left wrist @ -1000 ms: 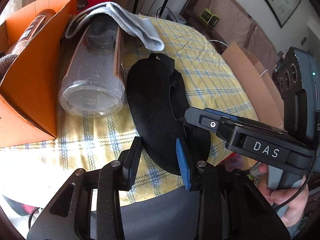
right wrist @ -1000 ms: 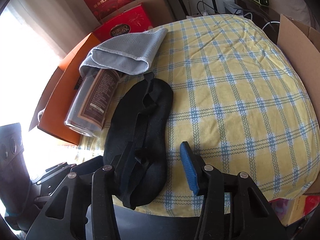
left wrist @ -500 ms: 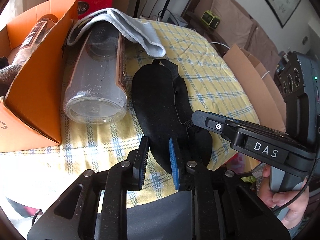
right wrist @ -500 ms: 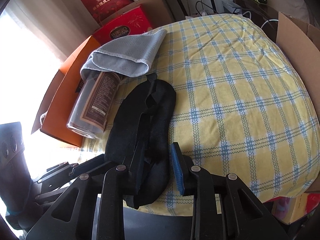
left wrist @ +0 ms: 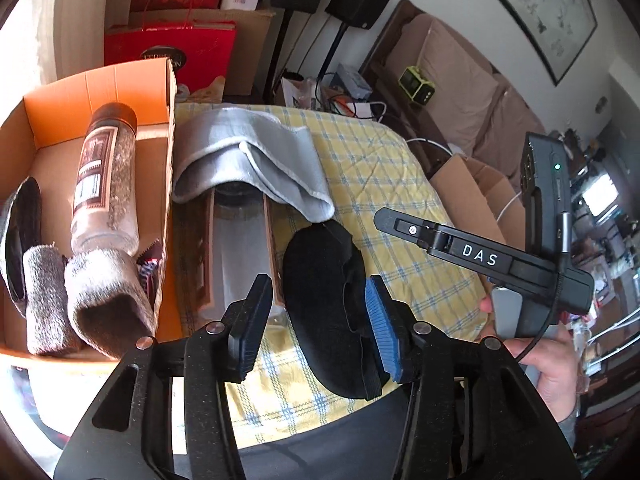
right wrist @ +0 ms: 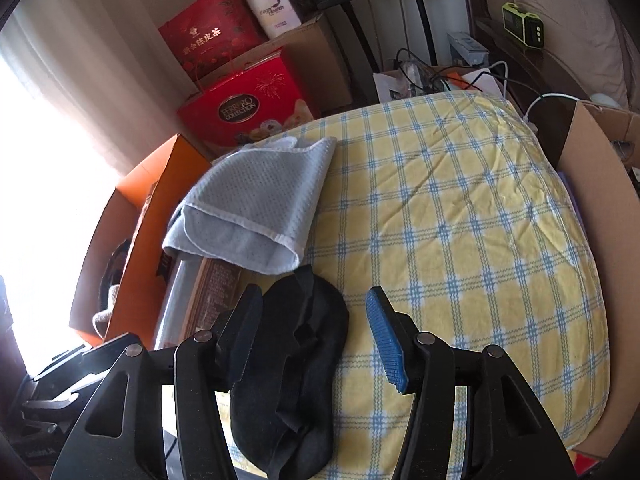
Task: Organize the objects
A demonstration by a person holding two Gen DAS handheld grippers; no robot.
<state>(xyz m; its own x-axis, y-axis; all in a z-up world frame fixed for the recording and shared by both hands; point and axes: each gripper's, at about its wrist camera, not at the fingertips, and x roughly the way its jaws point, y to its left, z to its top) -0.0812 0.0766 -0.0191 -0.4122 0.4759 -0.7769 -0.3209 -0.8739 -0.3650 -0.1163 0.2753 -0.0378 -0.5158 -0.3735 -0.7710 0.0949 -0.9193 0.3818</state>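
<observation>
A black sleep mask (left wrist: 324, 300) lies on the yellow checked cloth (left wrist: 384, 184) at the table's near edge; it also shows in the right wrist view (right wrist: 296, 364). My left gripper (left wrist: 316, 324) is open, its fingers either side of the mask's near part. My right gripper (right wrist: 312, 340) is open above the mask's near end. A clear bottle (left wrist: 240, 248) lies beside the mask, half under a grey cloth (left wrist: 256, 160). The orange box (left wrist: 100, 92) at the left holds another bottle (left wrist: 106, 176) and grey socks (left wrist: 104, 300).
Red gift boxes (right wrist: 244, 104) and a cardboard box stand behind the table. A brown cardboard flap (right wrist: 596, 208) rises along the table's right edge. The right gripper's body (left wrist: 488, 258) shows at the right of the left wrist view. A sofa stands at the far right.
Both grippers narrowed over the mask half a second ago and have opened wide again. Both have pulled back and up; the mask still lies on the cloth, shifted slightly.
</observation>
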